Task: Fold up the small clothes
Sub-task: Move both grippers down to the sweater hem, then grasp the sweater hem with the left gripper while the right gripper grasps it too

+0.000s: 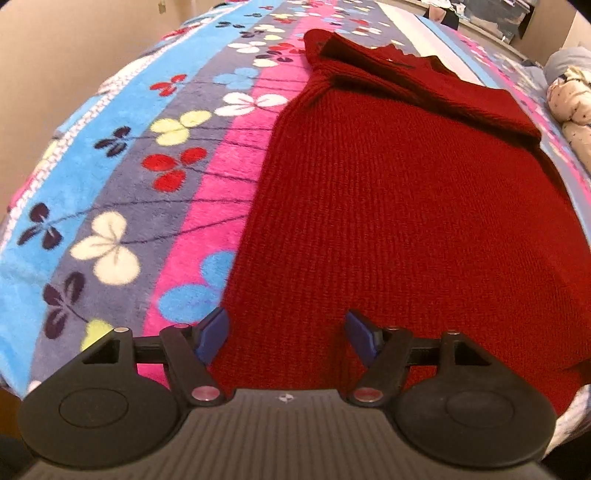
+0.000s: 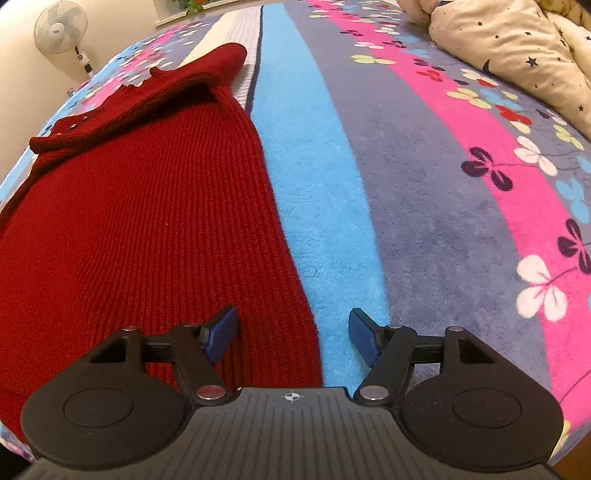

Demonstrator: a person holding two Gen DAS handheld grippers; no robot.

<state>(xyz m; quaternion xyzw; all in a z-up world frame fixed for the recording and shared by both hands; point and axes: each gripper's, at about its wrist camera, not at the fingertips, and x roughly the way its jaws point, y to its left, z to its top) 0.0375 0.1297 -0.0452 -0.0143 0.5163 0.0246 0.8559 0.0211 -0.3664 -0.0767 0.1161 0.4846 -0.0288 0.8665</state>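
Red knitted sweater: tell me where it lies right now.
The red knitted sweater lies flat on the flowered striped blanket, right of centre in the left wrist view and left in the right wrist view, its near corners between each open gripper's fingers.

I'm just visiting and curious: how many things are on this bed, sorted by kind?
Red knit sweater: 1
Flowered striped blanket: 1
Cream star-print quilt: 1
Handheld grippers, both open: 2 (left gripper, right gripper)
Standing fan beside the bed: 1
Total: 6
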